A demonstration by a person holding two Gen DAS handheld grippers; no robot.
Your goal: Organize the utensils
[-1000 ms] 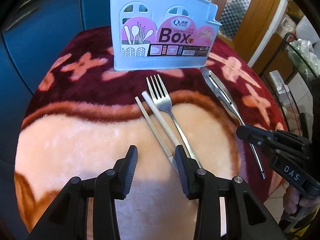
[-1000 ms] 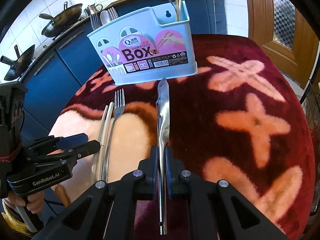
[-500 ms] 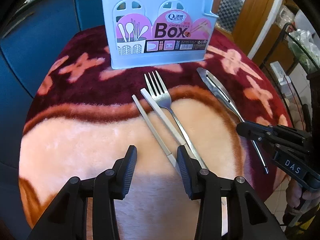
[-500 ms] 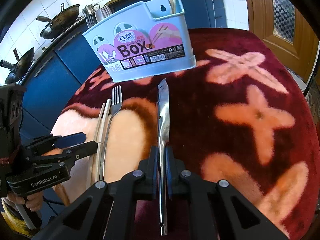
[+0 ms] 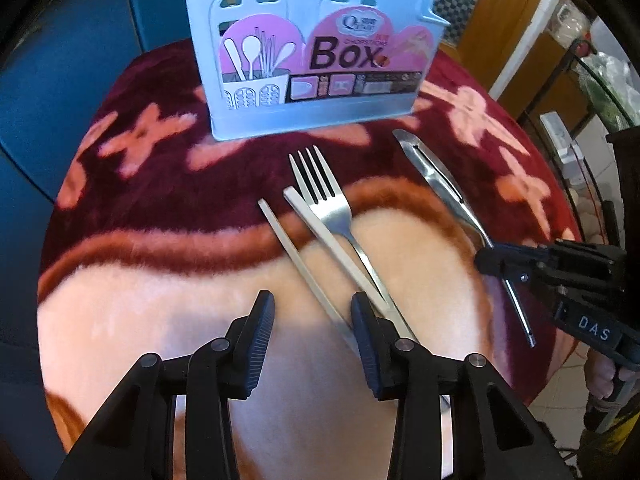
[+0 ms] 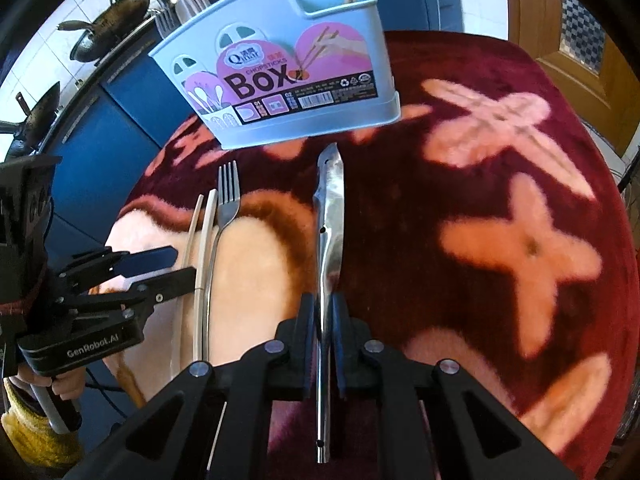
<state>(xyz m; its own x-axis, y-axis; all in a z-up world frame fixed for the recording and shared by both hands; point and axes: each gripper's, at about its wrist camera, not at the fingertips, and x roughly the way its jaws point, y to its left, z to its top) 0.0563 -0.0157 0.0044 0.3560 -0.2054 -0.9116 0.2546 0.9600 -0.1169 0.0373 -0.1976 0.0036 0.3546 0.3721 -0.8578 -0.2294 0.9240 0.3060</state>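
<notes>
- Kitchen setting: round surface [image 5: 132, 320] under a plush maroon-and-peach cover, blue cabinets behind; the blue utensil box [image 5: 308, 52] stands at the far edge.
- Right claw [image 6: 325, 312]: pressed together on the steel tongs [image 6: 330, 216], unchanged from a second ago; tongs lie lengthwise, tip just short of the box.
- Left claw [image 5: 314, 336]: spread, jaws having just narrowed slightly; it has shifted toward the two chopsticks [image 5: 320, 248] beside the fork [image 5: 324, 196], one now touching its right pad, none gripped.
- Reading: tongs are secured for lifting; chopsticks are probably next.
</notes>
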